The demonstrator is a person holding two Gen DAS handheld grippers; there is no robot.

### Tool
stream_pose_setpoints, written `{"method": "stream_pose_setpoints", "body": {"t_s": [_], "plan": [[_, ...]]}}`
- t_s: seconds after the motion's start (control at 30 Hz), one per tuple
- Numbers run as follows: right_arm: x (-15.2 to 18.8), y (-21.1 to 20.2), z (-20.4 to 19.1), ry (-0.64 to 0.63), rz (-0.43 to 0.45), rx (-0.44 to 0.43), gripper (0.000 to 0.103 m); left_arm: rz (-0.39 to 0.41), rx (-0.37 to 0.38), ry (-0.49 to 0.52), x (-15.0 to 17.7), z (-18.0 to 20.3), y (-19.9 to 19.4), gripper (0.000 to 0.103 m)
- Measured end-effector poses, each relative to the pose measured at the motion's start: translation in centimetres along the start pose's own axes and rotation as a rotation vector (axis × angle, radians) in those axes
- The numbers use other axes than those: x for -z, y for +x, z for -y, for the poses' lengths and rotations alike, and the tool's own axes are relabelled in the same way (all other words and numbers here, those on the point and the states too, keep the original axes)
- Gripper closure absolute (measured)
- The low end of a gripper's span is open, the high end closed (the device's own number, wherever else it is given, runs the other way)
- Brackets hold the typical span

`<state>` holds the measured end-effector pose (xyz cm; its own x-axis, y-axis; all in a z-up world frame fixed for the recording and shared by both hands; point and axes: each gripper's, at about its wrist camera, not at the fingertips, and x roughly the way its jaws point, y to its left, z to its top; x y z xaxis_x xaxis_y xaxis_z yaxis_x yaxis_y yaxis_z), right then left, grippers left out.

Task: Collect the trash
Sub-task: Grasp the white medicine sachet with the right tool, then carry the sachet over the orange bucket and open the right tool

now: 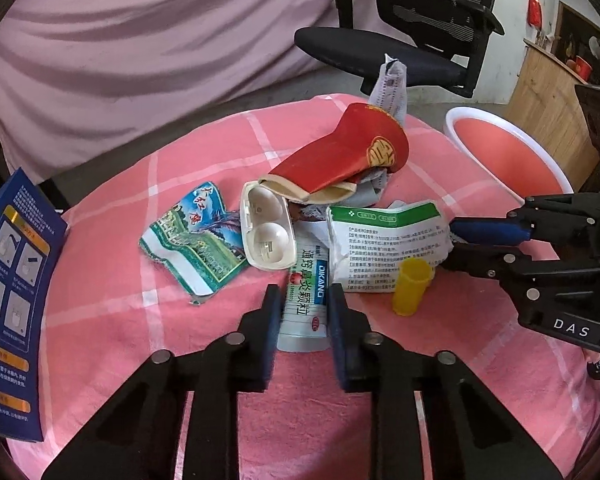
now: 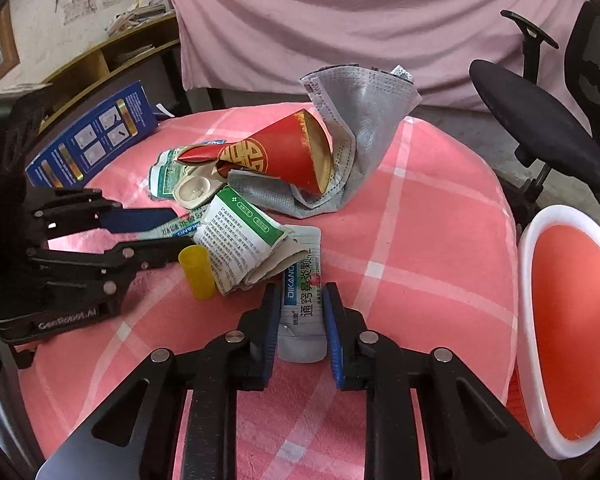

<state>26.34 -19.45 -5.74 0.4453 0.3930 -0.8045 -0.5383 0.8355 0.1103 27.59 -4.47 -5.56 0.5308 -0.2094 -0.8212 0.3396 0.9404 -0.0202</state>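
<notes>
**A:** The basin (image 2: 526, 280) sits right of the fingers. How will this litter handle?

**B:** Light, limp and slick. The left gripper (image 1: 304, 308) is pinched narrow on the first sachet (image 1: 304, 276), at its near end. The right gripper (image 2: 302, 304) is pinched the same way on the second sachet (image 2: 300, 280).

**A:** Do the views differ?

**B:** Only the right view shows the mask (image 2: 364, 120) spread wide.

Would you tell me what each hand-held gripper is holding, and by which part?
Each hand-held gripper grips a white DIKANG sachet by its near end: left hand-held gripper on one sachet, right hand-held gripper on another.
</notes>
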Motion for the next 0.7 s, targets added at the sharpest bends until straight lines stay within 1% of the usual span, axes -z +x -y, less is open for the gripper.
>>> {"method": "stream_pose_setpoints", "body": {"t_s": [0.13,0.23,0.37,0.5,0.6,0.7], "plan": [[0.1,-0.1,-0.6,-0.028,0.000,0.016,0.084,0.007,-0.005,-0.035,0.5,0.0,-0.5,0.085],[0.6,-0.6,-0.7,-0.051,0.006,0.036,0.085,0.022,0.014,-0.113,1.2,-0.6,-1.3,0.085],[1.1,-1.7,-0.7,-0.053,0.038,0.052,0.085,0.058,0.017,-0.171,2.3,-0.7,-2.9,0.085],[1.8,-3.3,-0.9,-0.064,0.097,0.053,0.085,0.141,0.041,-0.230,4.0,-0.5,-5.0,0.085],[2.1,-4.8,-1.0,-0.064,0.173,0.049,0.085,0.221,0.027,-0.263,4.9,-0.1,-6.5,0.085],[2.4,-6.3,-0.9,-0.058,0.258,0.042,0.085,0.303,0.011,-0.281,4.9,0.3,-7.8,0.085]]}}
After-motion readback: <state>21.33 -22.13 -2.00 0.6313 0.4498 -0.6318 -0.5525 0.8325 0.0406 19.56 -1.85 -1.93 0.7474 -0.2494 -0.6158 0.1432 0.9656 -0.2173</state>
